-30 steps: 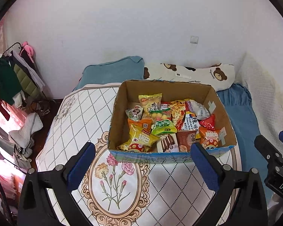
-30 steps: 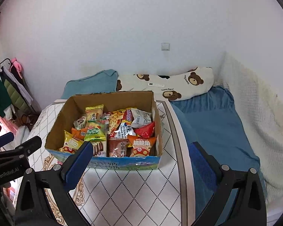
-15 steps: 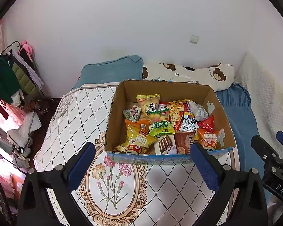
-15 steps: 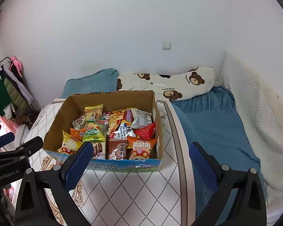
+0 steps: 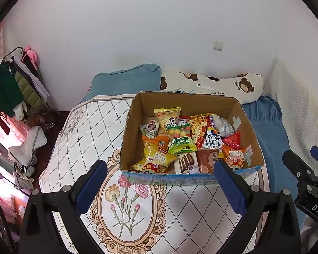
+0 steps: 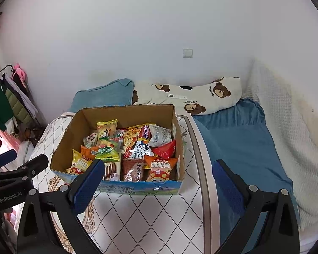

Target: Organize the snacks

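Observation:
An open cardboard box (image 5: 135, 127) (image 6: 72, 139) holds several snack packets, among them a yellow packet (image 5: 156, 158), a green packet (image 5: 181, 142), an orange packet (image 6: 160, 167) and a red packet (image 6: 165, 150). It stands on a quilted floral mat (image 5: 125, 203) (image 6: 154, 216). My left gripper (image 5: 159, 188) is open and empty, held just short of the box's near wall. My right gripper (image 6: 156, 184) is open and empty, at the box's near right corner. Each gripper shows at the edge of the other's view.
A teal pillow (image 5: 127, 80) and a bear-print pillow (image 5: 218, 84) with a white remote lie behind the box against the wall. A blue sheet (image 6: 239, 139) covers the bed to the right. A clothes rack (image 5: 10, 84) stands at the left.
Both grippers have drifted slightly back and left; the box sits a little lower and further right in the left view. Nothing was grasped.

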